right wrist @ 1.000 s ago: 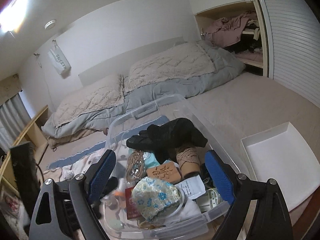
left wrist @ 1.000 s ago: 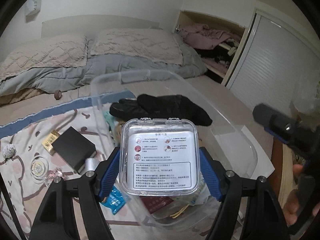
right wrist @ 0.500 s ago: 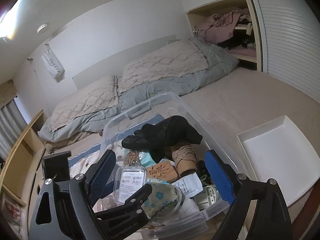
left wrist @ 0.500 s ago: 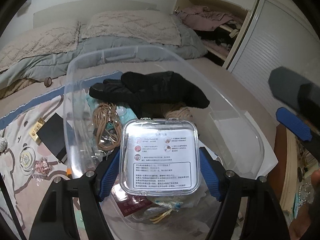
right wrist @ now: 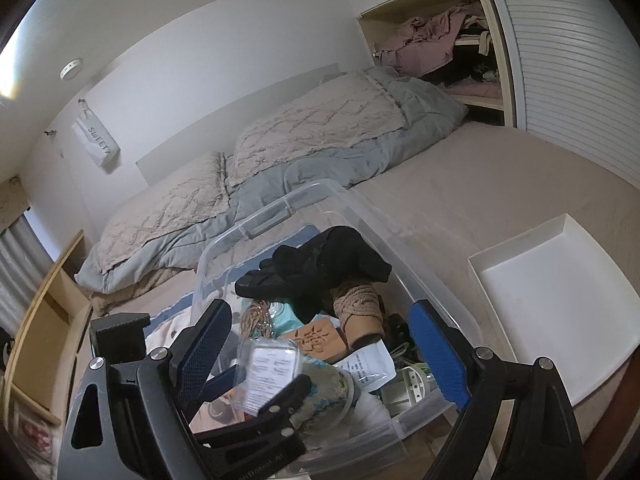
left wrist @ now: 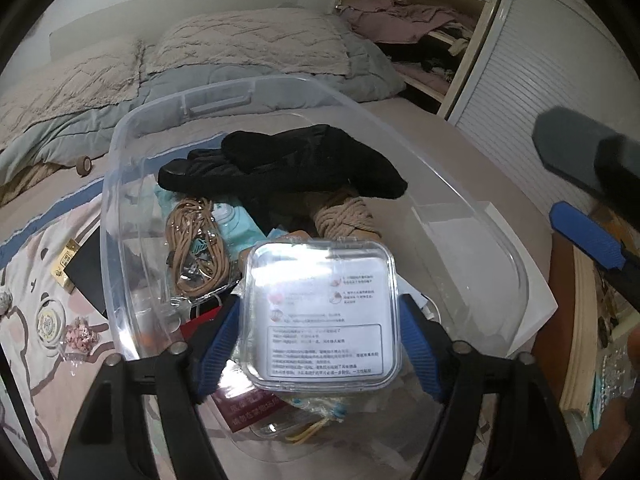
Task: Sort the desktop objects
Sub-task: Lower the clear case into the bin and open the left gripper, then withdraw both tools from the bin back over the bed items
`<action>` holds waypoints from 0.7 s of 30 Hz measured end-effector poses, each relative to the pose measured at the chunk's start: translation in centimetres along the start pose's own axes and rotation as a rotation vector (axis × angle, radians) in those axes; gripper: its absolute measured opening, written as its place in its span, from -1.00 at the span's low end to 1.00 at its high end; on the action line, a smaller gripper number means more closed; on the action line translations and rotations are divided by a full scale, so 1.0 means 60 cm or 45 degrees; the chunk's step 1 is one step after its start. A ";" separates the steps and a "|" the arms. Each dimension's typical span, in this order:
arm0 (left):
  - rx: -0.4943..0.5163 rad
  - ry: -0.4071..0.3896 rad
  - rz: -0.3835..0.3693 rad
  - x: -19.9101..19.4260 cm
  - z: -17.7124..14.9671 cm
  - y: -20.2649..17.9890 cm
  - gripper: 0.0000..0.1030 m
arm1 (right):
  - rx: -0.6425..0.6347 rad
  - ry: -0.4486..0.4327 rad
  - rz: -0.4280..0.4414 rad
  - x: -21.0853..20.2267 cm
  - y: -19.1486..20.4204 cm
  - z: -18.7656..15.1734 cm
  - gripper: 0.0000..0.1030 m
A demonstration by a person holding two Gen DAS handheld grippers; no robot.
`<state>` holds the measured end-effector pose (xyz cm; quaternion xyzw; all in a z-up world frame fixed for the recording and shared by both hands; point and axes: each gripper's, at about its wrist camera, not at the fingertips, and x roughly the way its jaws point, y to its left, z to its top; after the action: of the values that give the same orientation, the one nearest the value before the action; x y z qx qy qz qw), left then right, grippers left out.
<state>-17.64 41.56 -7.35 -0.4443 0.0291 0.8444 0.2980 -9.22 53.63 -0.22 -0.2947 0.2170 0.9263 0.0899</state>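
A clear square case (left wrist: 320, 316) with a printed label hangs tilted between the blue pads of my left gripper (left wrist: 320, 300). Its jaws are opening, and a gap shows at the left pad (left wrist: 218, 344). The case hovers over the near end of a clear plastic bin (left wrist: 116, 208). In the bin lie black gloves (left wrist: 280, 164), a rope spool (left wrist: 344, 216), a beige cord bundle (left wrist: 196, 240) and other small items. The right wrist view shows the case (right wrist: 268, 372) above a floral pouch (right wrist: 332, 392). My right gripper (right wrist: 320, 308) stands open over the bin, holding nothing.
A white tray (right wrist: 560, 308) sits on the bed to the right of the bin. Left of the bin, a black box (left wrist: 86, 276) and small trinkets lie on a patterned mat. Pillows and a grey duvet lie behind it. A wooden block (right wrist: 316, 336) rests inside the bin.
My left gripper carried the case forward and down over the bin, then its jaws widened and the case tilted loose. The right gripper stayed nearly still.
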 end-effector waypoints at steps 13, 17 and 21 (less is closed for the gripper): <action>-0.052 -0.047 0.028 -0.034 0.006 0.031 0.98 | 0.021 -0.016 -0.034 0.002 -0.001 0.001 0.76; -0.055 -0.067 0.065 -0.055 0.004 0.048 0.98 | -0.046 -0.018 -0.092 0.009 0.014 -0.005 0.76; -0.063 -0.114 0.099 -0.085 0.005 0.070 0.98 | -0.080 -0.018 -0.113 0.011 0.023 -0.011 0.76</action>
<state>-17.90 35.78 -4.14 -0.4120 0.0120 0.8748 0.2547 -9.86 52.16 -0.62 -0.3002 0.1740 0.9298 0.1230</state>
